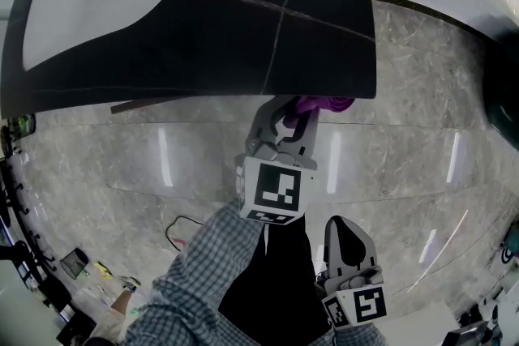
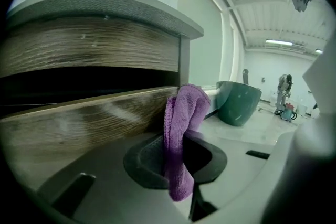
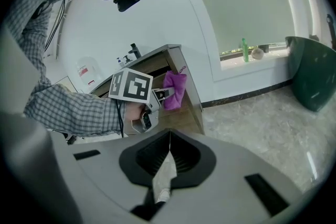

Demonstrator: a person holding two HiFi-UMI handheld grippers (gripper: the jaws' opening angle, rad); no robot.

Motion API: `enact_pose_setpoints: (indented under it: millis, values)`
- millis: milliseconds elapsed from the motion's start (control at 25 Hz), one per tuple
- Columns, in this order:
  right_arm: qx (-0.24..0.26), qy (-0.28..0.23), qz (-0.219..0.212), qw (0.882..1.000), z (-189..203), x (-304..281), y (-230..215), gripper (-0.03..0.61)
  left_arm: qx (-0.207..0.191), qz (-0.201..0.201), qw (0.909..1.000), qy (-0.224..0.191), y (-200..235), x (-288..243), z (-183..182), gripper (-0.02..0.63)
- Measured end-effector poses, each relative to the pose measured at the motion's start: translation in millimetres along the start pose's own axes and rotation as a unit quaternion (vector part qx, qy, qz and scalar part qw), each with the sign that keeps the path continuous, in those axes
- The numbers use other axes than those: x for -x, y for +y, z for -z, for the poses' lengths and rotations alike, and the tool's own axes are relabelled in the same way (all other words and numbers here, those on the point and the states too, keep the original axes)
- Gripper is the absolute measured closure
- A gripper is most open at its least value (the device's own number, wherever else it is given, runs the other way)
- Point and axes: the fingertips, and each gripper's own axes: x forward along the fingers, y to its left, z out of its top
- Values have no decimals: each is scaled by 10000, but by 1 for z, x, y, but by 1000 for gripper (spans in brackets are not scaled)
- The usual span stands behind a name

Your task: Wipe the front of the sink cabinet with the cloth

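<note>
At the sink cabinet front (image 2: 79, 123), the left hand-held gripper (image 2: 176, 145) clamps the cloth (image 2: 185, 107); the right hand-held gripper (image 3: 168, 145) hangs closed.

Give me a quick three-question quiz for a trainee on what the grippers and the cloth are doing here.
1. True or false: the right gripper holds the cloth.
2. The cloth is held up close to: A the cabinet front, B the floor, C the green bottle.
3. Fill in: the jaws shut on the cloth belong to the ___ gripper.
Key: 1 false, its jaws are shut on nothing; 2 A; 3 left gripper.
</note>
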Motion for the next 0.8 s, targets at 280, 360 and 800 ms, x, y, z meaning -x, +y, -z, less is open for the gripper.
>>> enact_pose_setpoints:
  millis: [280, 360, 800]
  values:
    - [212, 62, -248, 9994, 2, -10, 24, 561, 405, -631, 9972, 74, 54, 32, 24, 560]
    - [262, 94, -301, 9992, 4, -12, 29, 561, 443, -759, 9961, 78, 64, 40, 29, 560]
    - [450, 249, -559, 9971, 15, -22, 57, 561, 683, -1529, 9858, 119, 122, 86, 60, 560]
